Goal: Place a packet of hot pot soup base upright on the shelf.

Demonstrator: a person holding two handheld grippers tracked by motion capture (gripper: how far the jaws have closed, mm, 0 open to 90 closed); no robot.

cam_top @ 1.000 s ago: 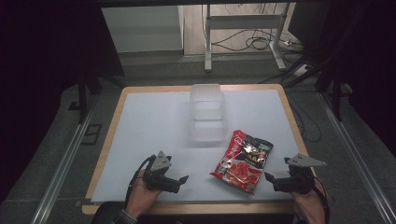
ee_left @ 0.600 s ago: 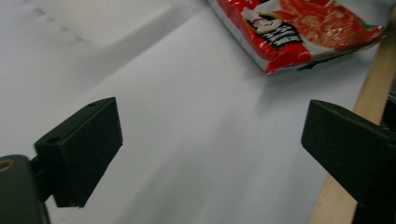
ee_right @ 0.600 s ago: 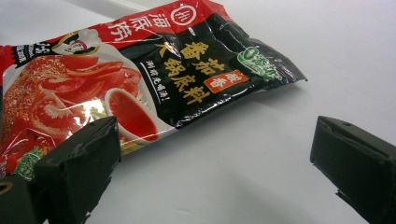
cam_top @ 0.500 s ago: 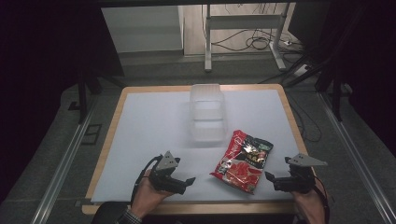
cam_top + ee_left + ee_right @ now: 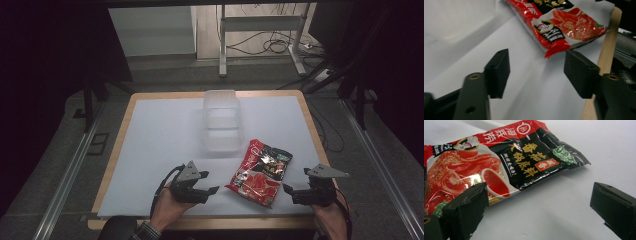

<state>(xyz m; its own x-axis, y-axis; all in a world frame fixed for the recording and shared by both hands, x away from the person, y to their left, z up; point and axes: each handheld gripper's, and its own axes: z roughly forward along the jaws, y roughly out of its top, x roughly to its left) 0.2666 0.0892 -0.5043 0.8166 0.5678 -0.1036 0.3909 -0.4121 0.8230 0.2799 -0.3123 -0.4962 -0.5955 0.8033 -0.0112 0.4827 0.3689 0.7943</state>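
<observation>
White matting covers the wood-edged table [image 5: 122, 150], dark room all round. Low and right of centre in the high view lies the red-and-black sauce packet [image 5: 260, 172], flat, long axis running lower left to upper right. It sits between the tongs: left gripper [image 5: 212, 190] at lower left, right gripper [image 5: 289, 189] at lower right, about equally near, both released and gripping nothing. A clear plastic tub [image 5: 221, 120] stands behind; its contents are hard to make out
</observation>
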